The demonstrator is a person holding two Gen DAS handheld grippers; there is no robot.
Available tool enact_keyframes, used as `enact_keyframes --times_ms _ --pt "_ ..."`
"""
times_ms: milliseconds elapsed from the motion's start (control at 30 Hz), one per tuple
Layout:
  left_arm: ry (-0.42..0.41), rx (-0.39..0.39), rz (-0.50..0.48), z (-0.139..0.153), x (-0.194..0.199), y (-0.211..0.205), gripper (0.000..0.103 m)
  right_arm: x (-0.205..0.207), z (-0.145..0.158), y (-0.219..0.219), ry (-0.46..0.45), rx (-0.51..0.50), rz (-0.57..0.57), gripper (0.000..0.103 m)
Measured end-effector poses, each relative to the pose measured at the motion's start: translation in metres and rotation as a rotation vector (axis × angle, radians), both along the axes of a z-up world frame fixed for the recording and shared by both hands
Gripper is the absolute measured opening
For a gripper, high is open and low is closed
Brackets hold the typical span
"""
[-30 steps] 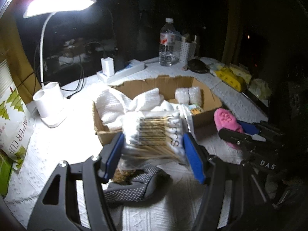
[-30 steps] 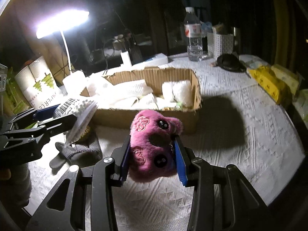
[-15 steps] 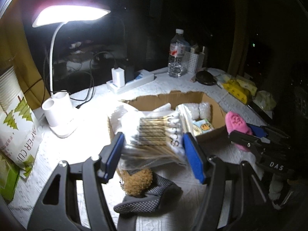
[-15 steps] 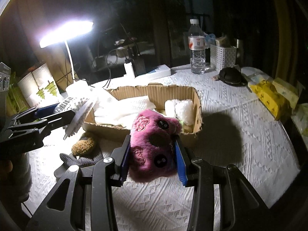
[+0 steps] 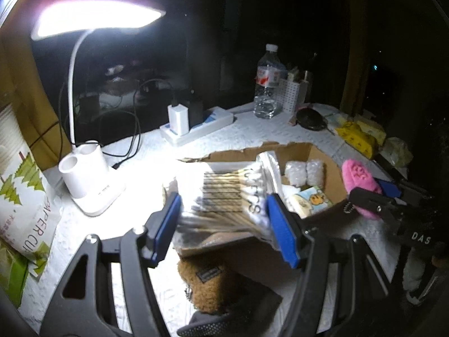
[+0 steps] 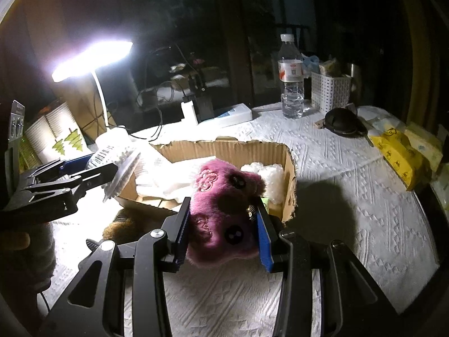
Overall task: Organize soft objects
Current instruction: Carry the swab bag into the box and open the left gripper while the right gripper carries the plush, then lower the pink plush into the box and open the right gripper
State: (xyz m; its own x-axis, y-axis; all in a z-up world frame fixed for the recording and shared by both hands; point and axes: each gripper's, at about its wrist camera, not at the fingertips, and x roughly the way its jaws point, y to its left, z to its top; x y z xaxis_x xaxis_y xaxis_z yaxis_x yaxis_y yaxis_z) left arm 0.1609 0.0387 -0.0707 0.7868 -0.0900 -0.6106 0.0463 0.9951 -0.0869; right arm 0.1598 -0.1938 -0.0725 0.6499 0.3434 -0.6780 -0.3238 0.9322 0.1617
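Note:
My left gripper (image 5: 224,224) is shut on a clear bag of cotton swabs (image 5: 227,196) with a barcode, held above the near left side of the open cardboard box (image 5: 334,168). My right gripper (image 6: 221,230) is shut on a pink plush toy (image 6: 221,210) with black button eyes, raised at the box's (image 6: 224,147) near right corner. The same plush (image 5: 360,181) shows at the right of the left wrist view. The box holds white cloths (image 6: 179,174), two white fluffy rolls (image 5: 304,170) and a small cartoon packet (image 5: 315,196). A brown fuzzy item (image 5: 207,283) on a dark dotted piece lies on the table below the left gripper.
A lit white desk lamp (image 5: 87,179) stands at left beside a paper-cup pack (image 5: 25,205). Behind the box are a power strip with charger (image 5: 196,126), a water bottle (image 6: 290,84), a white basket (image 6: 331,92) and a black pouch (image 6: 341,120). Yellow packets (image 6: 398,148) lie at right.
Both grippers, still gripping the swab bag and the plush, have drawn back and slightly up from the box. The brown fuzzy item has come into view under the left gripper.

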Motion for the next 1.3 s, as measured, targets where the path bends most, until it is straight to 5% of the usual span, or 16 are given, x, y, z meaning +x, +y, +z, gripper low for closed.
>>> enact_keyframes --times_ms 567,1300 --pt "0.094 -0.007 -0.014 -0.037 0.033 0.001 0.071 0.044 -0.023 0.008 0.025 0.001 -0.004 0.043" --pt "0.086 -0.037 -0.011 -0.048 0.034 0.005 0.074 0.083 -0.053 0.035 0.08 -0.036 0.023 0.048"
